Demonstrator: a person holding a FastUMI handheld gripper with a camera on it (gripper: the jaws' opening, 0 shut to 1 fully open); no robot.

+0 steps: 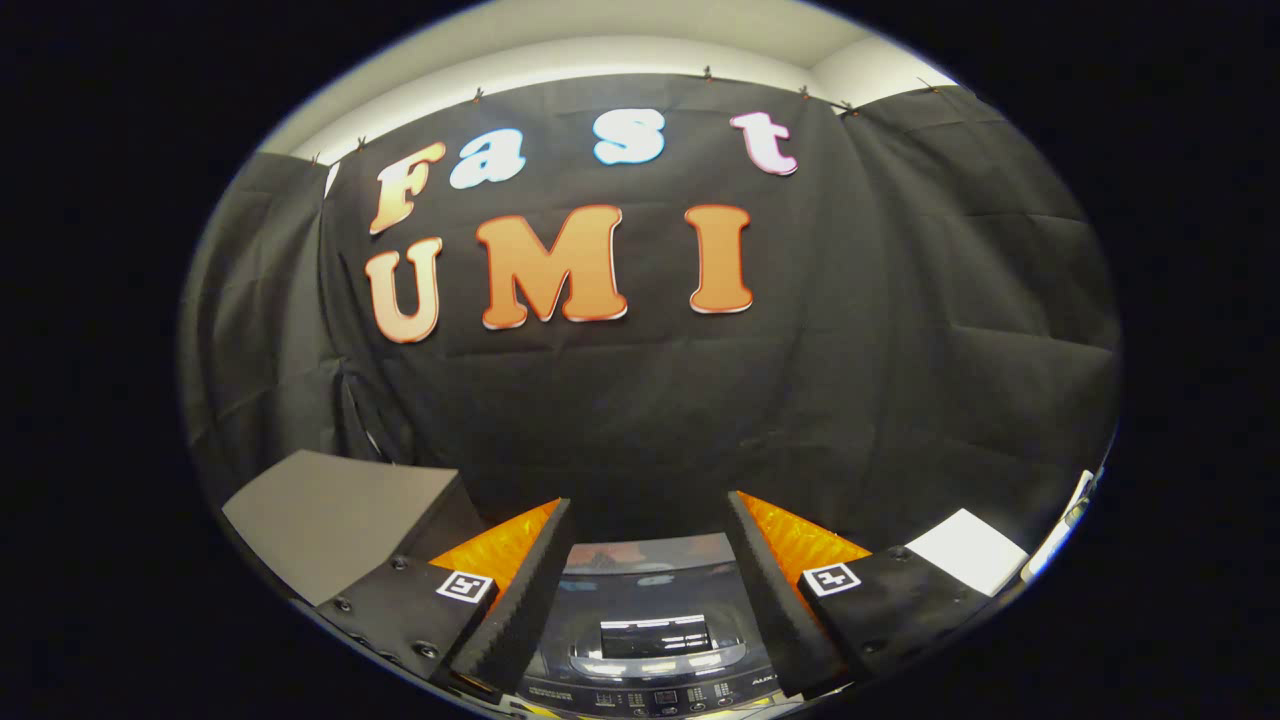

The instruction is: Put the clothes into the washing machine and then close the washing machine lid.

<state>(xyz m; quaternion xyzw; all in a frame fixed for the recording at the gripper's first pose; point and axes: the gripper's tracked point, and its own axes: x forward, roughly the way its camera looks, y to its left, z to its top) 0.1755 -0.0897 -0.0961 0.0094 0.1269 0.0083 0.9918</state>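
In the gripper view, the claw (650,530) is held spread wide, its two fingers well apart, and nothing is gripped between them. The left finger (520,590) and the right finger (770,590) are seen rising from below, each with a ridged inner face. A small square marker (466,586) is fixed on the left finger's base, and another marker (831,578) on the right one.

Between the fingers and below their tips, the washer (650,640) is seen from above. Its lid (650,610) is dark and glossy, with lights reflected in it, and appears to lie flat over the tub. A row of controls (650,697) is seen along the near edge of the washer.

No clothes can be made out between the fingers or on the washer.

A grey box (330,515) is seen to the left of the left finger. A white sheet (965,550) is seen to the right of the right finger. The black cloth wall (900,350) hangs beyond the washer, and a pale ceiling (600,40) is seen above it.
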